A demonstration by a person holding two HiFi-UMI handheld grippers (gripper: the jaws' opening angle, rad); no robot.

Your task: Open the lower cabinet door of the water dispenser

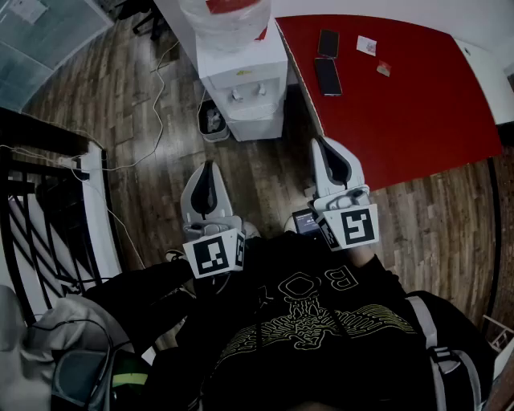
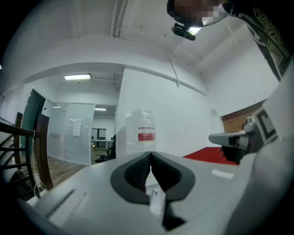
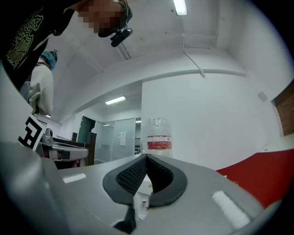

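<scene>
The water dispenser (image 1: 245,88) stands on the wooden floor, well ahead of both grippers, with its lower cabinet front (image 1: 259,122) facing the person and steeply foreshortened from above. A large clear bottle (image 1: 225,16) sits on top of it. Just left of the dispenser's base is a small bin (image 1: 213,120), and a pale cable (image 1: 158,96) trails over the floor further left. A red table (image 1: 401,88) butts against the dispenser's right side and carries two dark phones (image 1: 328,76) and some small cards (image 1: 366,45). The floor between the dispenser and the grippers is bare.

The left gripper (image 1: 210,165) and the right gripper (image 1: 321,143) both point towards the dispenser and touch nothing. Each has its jaws pressed together with nothing between them.

The gripper views show only the dispenser's bottle (image 2: 143,131) (image 3: 159,136) above the closed tips (image 2: 150,153) (image 3: 146,157), and the cabinet is hidden behind the gripper bodies. These views add a glass partition (image 2: 76,133), left of the dispenser, and ceiling lights (image 3: 180,6).
</scene>
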